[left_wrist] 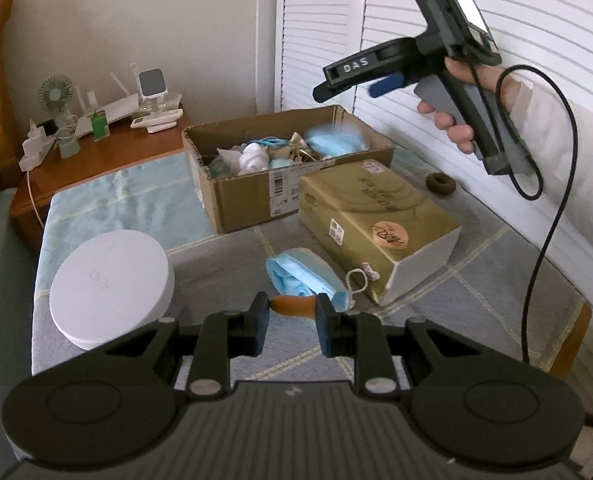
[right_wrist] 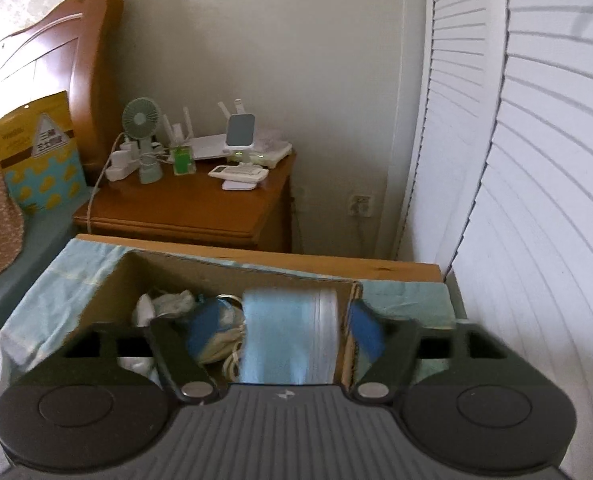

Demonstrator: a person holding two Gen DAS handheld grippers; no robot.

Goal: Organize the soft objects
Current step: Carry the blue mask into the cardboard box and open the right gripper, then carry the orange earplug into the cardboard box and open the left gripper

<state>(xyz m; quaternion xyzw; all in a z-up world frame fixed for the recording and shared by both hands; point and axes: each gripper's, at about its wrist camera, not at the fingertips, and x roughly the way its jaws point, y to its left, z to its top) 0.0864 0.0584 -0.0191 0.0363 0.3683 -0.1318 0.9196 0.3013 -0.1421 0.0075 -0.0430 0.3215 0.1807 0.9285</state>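
right gripper (right_wrist: pixel 284 330) open over cardboard box (right_wrist: pixel 108 284), blue mask (right_wrist: pixel 280 332) falling between jaws; left gripper (left_wrist: pixel 292 320) clamps orange item (left_wrist: pixel 292 306) near.

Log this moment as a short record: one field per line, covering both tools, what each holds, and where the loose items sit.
left tool: shut on orange item; what it is, unclear
right tool: open, above cardboard box
blurred blue mask: between the right tool's fingers, unpinched, over the box
box contents: white and blue soft things
folded blue mask: on the cloth, beside gold box
white round case: left on the cloth
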